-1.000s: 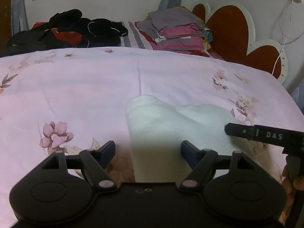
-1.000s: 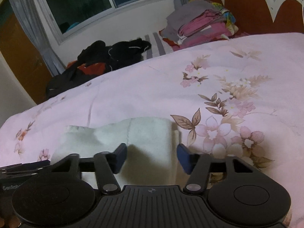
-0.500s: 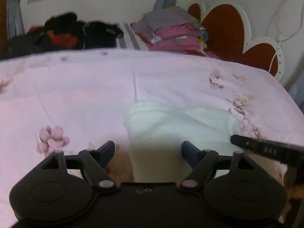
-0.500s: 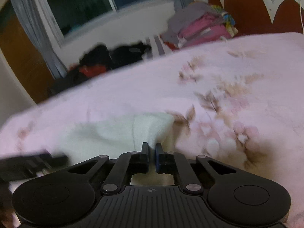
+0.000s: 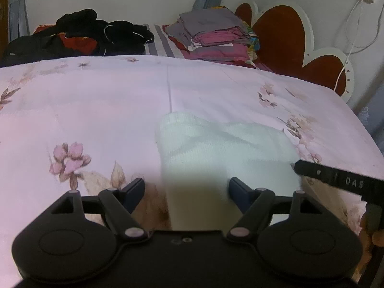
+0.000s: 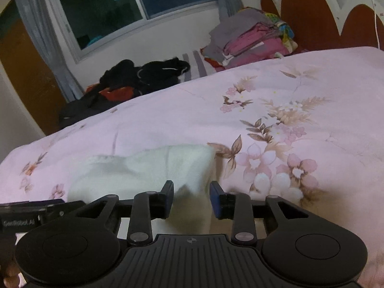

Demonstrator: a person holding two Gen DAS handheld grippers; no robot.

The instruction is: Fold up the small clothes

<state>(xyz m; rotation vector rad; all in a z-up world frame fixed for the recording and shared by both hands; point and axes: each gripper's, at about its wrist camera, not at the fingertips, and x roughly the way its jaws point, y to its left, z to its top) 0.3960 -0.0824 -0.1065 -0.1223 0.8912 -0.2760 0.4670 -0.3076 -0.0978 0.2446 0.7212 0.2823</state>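
Opened up again, right tongs (image 6: 191,199) and left tongs (image 5: 186,193) both apart, white cloth (image 5: 225,144) lying sideways straight ahead, touching neither.

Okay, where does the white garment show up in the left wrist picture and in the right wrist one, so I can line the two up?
Left wrist: the white garment lies lower centre, running right from the open left gripper toward the right gripper's finger at the right edge.
Right wrist: the white garment lies lower left of centre, its near edge between the open right gripper fingers.
Shared landmark: the folded pink and grey clothes stack by the headboard.
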